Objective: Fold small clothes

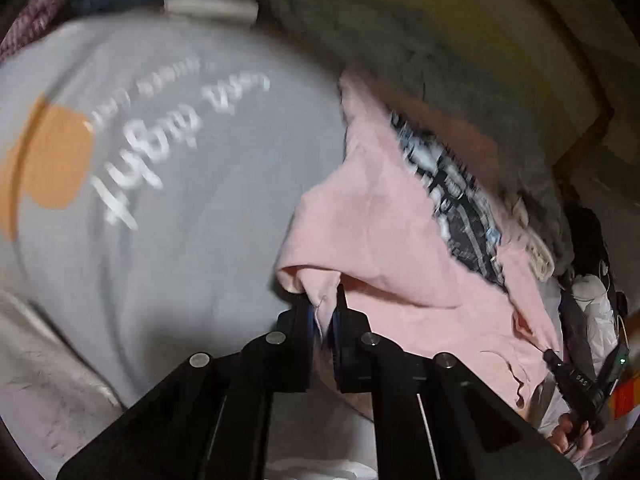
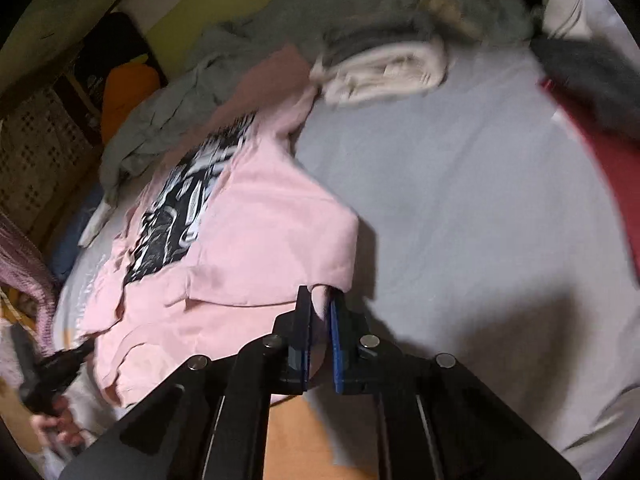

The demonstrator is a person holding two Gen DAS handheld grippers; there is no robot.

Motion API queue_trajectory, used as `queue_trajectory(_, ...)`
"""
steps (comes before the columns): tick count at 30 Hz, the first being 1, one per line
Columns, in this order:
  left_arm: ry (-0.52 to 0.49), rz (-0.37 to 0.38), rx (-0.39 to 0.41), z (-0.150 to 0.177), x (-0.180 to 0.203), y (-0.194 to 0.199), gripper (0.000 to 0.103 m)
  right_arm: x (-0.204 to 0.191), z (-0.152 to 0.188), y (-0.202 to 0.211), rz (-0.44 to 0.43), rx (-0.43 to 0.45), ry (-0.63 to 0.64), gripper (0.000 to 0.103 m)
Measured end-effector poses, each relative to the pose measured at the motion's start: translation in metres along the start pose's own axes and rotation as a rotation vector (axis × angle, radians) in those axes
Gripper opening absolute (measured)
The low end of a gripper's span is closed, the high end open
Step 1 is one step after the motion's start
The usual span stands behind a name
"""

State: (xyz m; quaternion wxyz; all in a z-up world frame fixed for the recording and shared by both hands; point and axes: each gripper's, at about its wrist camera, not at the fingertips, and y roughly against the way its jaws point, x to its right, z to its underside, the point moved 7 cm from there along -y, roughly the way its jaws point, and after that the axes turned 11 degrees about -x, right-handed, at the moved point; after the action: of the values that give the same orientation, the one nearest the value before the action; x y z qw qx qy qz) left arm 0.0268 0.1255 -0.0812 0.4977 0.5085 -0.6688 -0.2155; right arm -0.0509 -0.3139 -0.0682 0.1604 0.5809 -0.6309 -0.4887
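We see a pink shirt (image 2: 256,232) with a black-and-white print, on a grey cloth (image 1: 180,200) bearing white script and an orange patch.

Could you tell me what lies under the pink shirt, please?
The pink shirt, pinched by both grippers, lies on the grey printed cloth. What that cloth covers directly beneath the shirt is hidden.
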Motion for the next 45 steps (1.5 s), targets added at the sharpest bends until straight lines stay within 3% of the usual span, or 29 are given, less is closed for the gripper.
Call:
queue_trajectory(2, -0.033, -0.018, 0.055, 0.003, 0.008, 0.02, 0.006, -0.006, 0.0, 0.018, -0.017, 0.063, 0.029, 0.007)
queue_trajectory(4, -0.031, -0.002, 0.05, 0.007, 0.011, 0.03, 0.006, -0.011, 0.005, 0.032, -0.002, 0.106, 0.05, 0.006)
queue_trajectory(6, -0.028, -0.023, 0.037, 0.013, 0.008, 0.038, 0.006, -0.01, 0.021, 0.039, 0.029, 0.099, 0.042, 0.006)
queue_trajectory(11, 0.007, -0.009, -0.01, 0.04, -0.008, 0.055, 0.006, 0.002, 0.061, 0.059, -0.015, 0.042, -0.04, 0.006)
queue_trajectory(16, 0.018, 0.045, -0.001, 0.033, 0.002, 0.073, 0.006, -0.006, 0.065, 0.09, -0.049, 0.07, -0.024, 0.006)
queue_trajectory(22, 0.031, 0.079, 0.06, -0.042, 0.03, 0.063, 0.006, -0.026, 0.001, 0.08, -0.091, 0.129, 0.005, 0.006)
queue_trajectory(30, 0.072, 0.04, 0.006, -0.143, 0.053, -0.027, 0.006, -0.043, -0.117, 0.009, -0.057, 0.081, 0.014, 0.006)
queue_trajectory(39, -0.034, -0.016, 0.05, -0.195, 0.069, -0.071, 0.007, -0.044, -0.188, -0.056, -0.015, 0.087, 0.027, 0.006)
queue_trajectory(44, -0.075, -0.106, 0.07, -0.215, 0.071, -0.095, 0.008, -0.051, -0.211, -0.086, 0.013, 0.064, 0.075, 0.006)
queue_trajectory(45, -0.092, -0.126, 0.058, -0.212, 0.07, -0.101, 0.013, -0.051, -0.212, -0.093, 0.025, 0.055, 0.075, 0.006)
